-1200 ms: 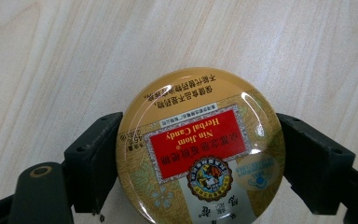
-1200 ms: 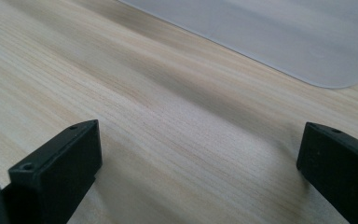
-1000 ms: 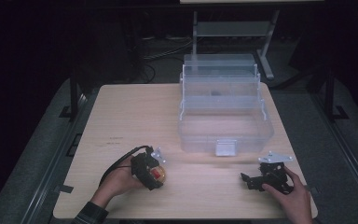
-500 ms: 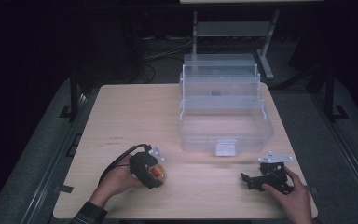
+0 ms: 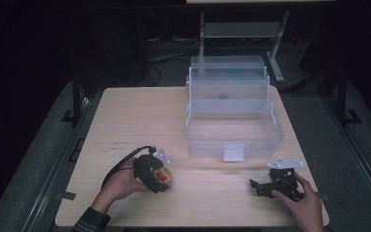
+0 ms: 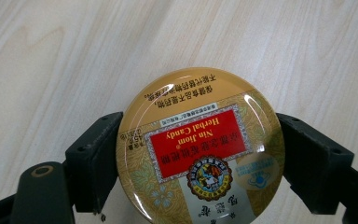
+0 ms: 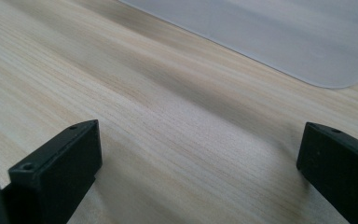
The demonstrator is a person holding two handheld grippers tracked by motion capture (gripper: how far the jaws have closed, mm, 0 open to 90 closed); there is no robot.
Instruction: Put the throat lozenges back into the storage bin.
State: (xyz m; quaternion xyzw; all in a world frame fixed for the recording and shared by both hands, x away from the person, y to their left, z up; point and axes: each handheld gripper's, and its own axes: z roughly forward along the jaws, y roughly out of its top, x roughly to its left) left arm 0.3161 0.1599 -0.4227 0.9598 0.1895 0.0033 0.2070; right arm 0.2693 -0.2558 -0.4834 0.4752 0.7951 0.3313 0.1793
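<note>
A round gold candy tin [image 6: 200, 149] with a red label lies flat on the wooden table, and both black jaws of my left gripper [image 6: 200, 161] press against its sides. From above, the tin [image 5: 165, 177] and the left gripper [image 5: 161, 177] sit near the table's front left, held by a hand. My right gripper [image 5: 257, 188] rests at the front right with its jaws pointing left. Its jaws [image 7: 200, 168] stand wide apart over bare wood, with nothing between them.
A clear plastic tiered box [image 5: 234, 140] stands open at the back right of the table [image 5: 140, 121], its latch facing the front. Its pale corner [image 7: 284, 37] lies just beyond the right gripper. A metal stand is behind the table.
</note>
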